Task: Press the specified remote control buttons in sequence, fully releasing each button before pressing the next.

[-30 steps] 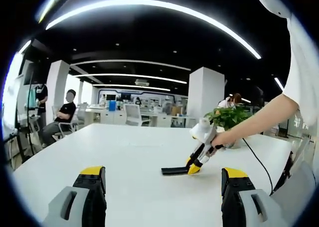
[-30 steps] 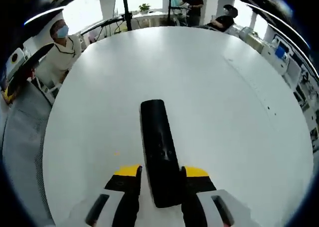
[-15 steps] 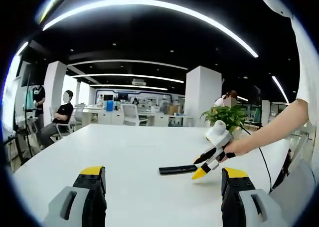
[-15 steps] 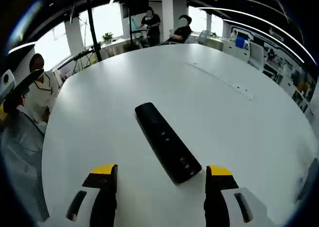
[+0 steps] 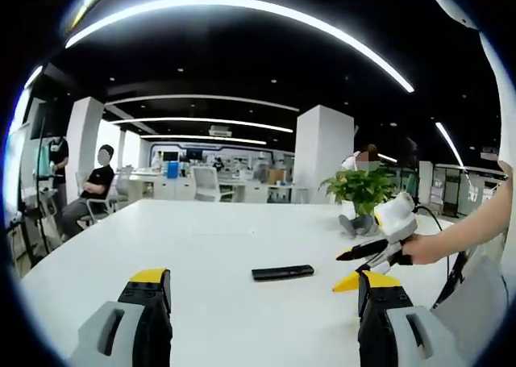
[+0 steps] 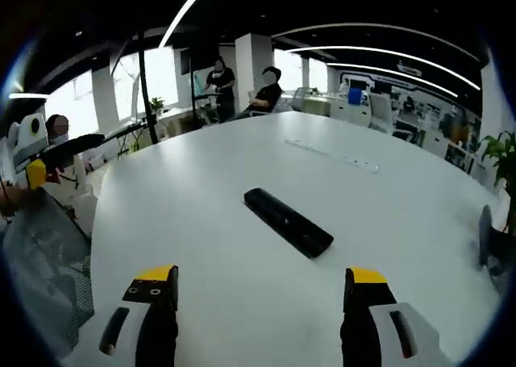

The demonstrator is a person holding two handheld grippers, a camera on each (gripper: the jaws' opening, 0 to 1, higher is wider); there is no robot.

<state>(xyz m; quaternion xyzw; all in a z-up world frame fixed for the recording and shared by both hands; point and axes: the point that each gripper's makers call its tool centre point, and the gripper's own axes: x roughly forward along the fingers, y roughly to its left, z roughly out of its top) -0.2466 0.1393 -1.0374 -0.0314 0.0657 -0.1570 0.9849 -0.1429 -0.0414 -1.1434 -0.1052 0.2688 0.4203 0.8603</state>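
Table (image 6: 242, 262): white top, smooth, satin finish with soft reflections of the ceiling lights. Remote control (image 6: 288, 221), at 12 o'clock from the right gripper (image 6: 257, 298): black plastic, matt with slight sheen. Both the right gripper and the left gripper (image 5: 264, 298) have matt black jaws with yellow plastic tips and light grey plastic bodies. Potted plant (image 5: 359, 191), at 2 o'clock in the left gripper view: leafy, matt green.

Black remote (image 6: 288, 222), white table (image 6: 201, 222) (claw tips yellow).
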